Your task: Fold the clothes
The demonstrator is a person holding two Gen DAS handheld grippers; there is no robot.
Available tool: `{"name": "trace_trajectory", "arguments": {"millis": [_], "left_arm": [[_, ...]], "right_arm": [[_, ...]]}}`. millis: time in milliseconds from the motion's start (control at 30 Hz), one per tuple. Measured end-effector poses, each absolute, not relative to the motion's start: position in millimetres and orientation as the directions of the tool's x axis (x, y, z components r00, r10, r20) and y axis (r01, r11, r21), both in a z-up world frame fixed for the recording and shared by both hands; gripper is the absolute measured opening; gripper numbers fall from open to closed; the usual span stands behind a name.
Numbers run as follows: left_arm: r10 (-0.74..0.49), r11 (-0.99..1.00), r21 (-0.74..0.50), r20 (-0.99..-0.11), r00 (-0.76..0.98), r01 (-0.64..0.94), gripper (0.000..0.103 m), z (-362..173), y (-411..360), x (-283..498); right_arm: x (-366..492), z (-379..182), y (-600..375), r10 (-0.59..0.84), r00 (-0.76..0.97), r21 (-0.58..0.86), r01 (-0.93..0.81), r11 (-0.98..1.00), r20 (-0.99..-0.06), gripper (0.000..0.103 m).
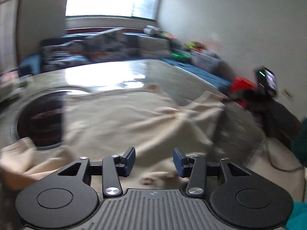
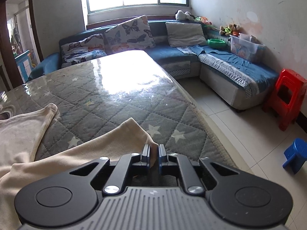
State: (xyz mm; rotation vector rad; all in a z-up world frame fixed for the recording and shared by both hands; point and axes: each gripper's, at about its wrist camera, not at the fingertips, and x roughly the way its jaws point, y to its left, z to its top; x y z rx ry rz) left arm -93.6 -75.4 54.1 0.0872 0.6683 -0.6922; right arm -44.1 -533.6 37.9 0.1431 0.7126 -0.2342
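Garment [image 2: 76, 153] corner pinched in right claw [image 2: 153, 156]

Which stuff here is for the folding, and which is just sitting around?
For the folding:
cream garment
right gripper, pinching its edge
left gripper, open above the cloth
quilted table

Just sitting around:
red stool
blue stool
butterfly cushions
stuffed toys

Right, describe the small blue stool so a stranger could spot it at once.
Start at the blue corner sofa under the window and follow the right-hand wall down across the pale tiled floor. Past the tall red plastic stool sits the small blue stool, far lower than the red one.
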Motion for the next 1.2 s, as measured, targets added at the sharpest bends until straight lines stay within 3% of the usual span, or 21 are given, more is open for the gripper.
{"name": "trace_trajectory", "arguments": {"millis": [167, 367, 433, 500, 567, 600, 900, 1200], "left_arm": [[-0.605, 0.673, -0.076, -0.628, 0.489, 0.736, 0.053, 41, -121, -99], [-0.571, 0.635, -0.003, -0.675, 0.467, 0.772, 0.051, 26, -144, -101], [-0.556, 0.634, 0.012, -0.687, 0.467, 0.773, 0.042, 21, -147, -100], [-0.548, 0.639, 0.015, -0.693, 0.468, 0.769, 0.022, 18, -147, -98], [-0.558, 0.640, -0.006, -0.692, 0.459, 0.768, 0.009, 19, -146, -94], [-0.569, 0.638, -0.028, -0.691, 0.446, 0.769, 0.007, 21, -144, -92], [-0.646, 0.556, -0.084, -0.669, 0.367, 0.827, 0.006, 27, -140, -106], [-0.663, 0.540, -0.129, -0.675, 0.325, 0.832, 0.010, 20, -140, -102]], "right_arm": [[-46, 42, -535, -0.155, 0.736, 0.060, 0.257, 0.965, -0.660, 0.008], [-43, 37, -539, -0.133, 0.729, 0.090, 0.258, 0.962, -0.671, 0.014], [-41, 33, -540, -0.125, 0.726, 0.101, 0.259, 0.961, -0.676, 0.014], [-42, 32, -540, -0.125, 0.729, 0.100, 0.257, 0.961, -0.673, 0.011], [-42, 33, -539, -0.126, 0.732, 0.095, 0.253, 0.963, -0.670, 0.005], [-43, 34, -539, -0.130, 0.736, 0.091, 0.252, 0.964, -0.664, 0.005], [-72, 64, -537, -0.273, 0.774, -0.041, 0.306, 0.951, -0.571, 0.004], [-79, 38, -544, -0.349, 0.671, -0.102, 0.379, 0.920, -0.654, 0.004]]}}
